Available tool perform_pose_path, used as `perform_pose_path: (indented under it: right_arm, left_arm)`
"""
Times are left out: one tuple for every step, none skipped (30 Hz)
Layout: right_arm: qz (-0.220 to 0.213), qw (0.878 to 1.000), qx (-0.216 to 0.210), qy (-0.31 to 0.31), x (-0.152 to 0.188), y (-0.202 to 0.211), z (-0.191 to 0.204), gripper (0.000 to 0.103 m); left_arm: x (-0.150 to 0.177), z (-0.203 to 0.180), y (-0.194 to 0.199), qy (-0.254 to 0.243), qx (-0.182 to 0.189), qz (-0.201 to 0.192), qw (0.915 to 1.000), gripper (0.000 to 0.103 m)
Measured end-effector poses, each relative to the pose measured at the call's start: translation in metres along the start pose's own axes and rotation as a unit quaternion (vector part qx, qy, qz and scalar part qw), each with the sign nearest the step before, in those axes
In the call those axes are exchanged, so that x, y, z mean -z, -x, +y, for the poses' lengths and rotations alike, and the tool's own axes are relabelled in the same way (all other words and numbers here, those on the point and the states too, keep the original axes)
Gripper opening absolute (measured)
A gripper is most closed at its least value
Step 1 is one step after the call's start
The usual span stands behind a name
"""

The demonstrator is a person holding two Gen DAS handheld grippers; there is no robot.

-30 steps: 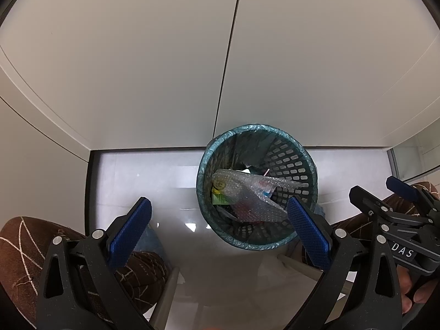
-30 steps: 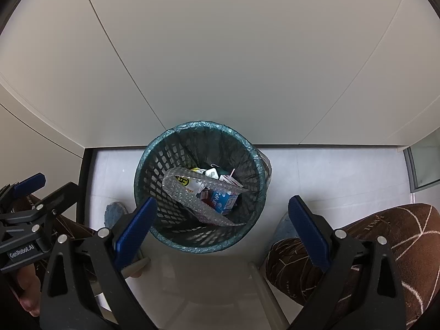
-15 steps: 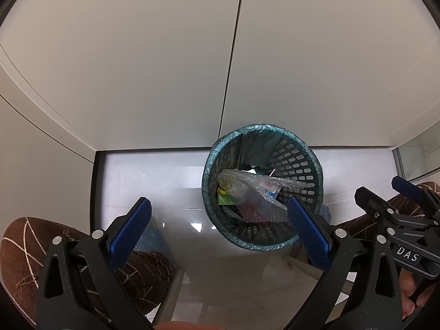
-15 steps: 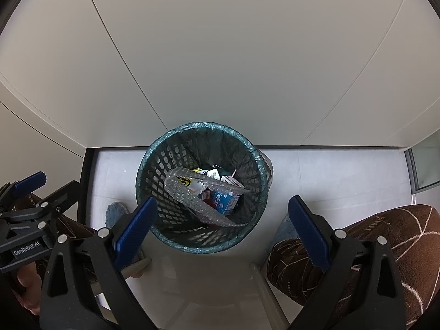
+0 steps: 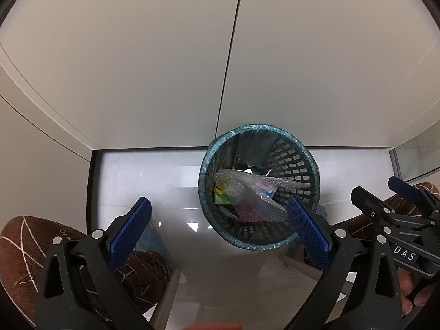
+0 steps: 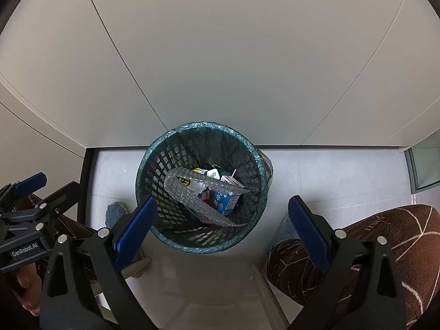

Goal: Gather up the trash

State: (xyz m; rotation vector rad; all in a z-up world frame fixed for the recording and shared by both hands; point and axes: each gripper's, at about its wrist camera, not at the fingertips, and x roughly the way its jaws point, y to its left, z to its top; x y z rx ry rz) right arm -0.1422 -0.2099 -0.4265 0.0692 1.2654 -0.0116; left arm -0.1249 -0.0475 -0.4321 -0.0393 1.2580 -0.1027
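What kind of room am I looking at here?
Probably an office or a home corner, though that is a guess: a lined mesh wastebasket with bubble wrap and a drink carton stands on a pale tiled floor against plain white panels.

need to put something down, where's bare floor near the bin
Bare floor lies right of the bin, up to the wall. Another patch sits on the bin's other side. In front it is crowded with knees and chair legs.
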Motion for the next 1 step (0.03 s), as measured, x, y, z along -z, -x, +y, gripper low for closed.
perform_pose_path:
  right_arm:
    - [0.0,1.0,0.0,0.0,0.0,0.0,0.0002,0.092]
  left_arm:
    - [0.0001,-0.0001,0.0008,-0.001,0.0,-0.001,1.0,0.097]
